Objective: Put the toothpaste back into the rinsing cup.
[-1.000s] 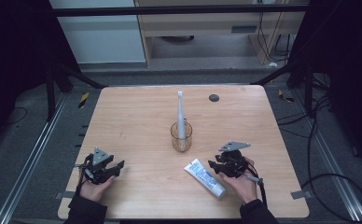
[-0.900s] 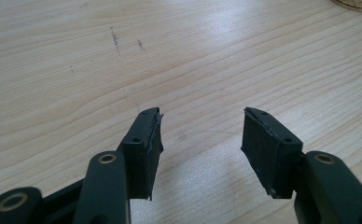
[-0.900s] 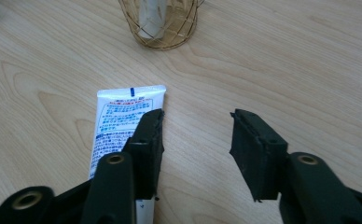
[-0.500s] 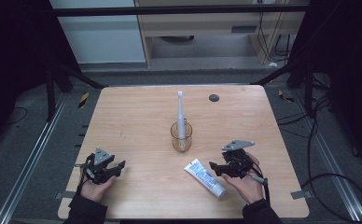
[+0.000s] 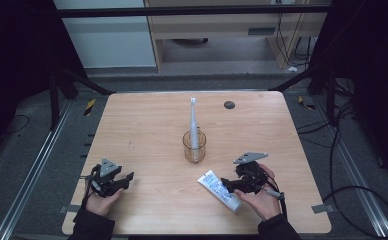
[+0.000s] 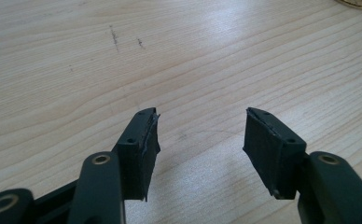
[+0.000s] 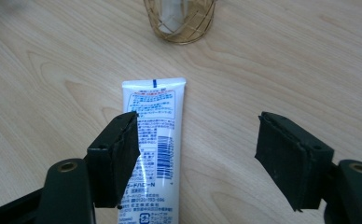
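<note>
A white toothpaste tube (image 5: 219, 191) lies flat on the wooden table (image 5: 147, 125) near its front right. My right gripper (image 5: 228, 184) is open over it and has just been opening. In the right gripper view the tube (image 7: 156, 140) runs between the jaws close to the left pad (image 7: 118, 154), which does not press on it, and my right gripper (image 7: 197, 126) holds nothing. A gold wire cup (image 5: 194, 146) with a white toothbrush (image 5: 194, 117) upright in it stands at mid-table. My left gripper (image 5: 126, 179) rests open at the front left, with bare wood between its pads (image 6: 200, 135).
A small dark disc (image 5: 229, 105) lies near the table's far edge. The cup's base (image 7: 179, 21) stands just beyond the tube's crimped end. Dark floor, rails and cables surround the table. A cabinet stands behind it.
The right gripper's jaws have spread wider around the tube, which stays lying where it was. The left hand and its gripper have not moved.
</note>
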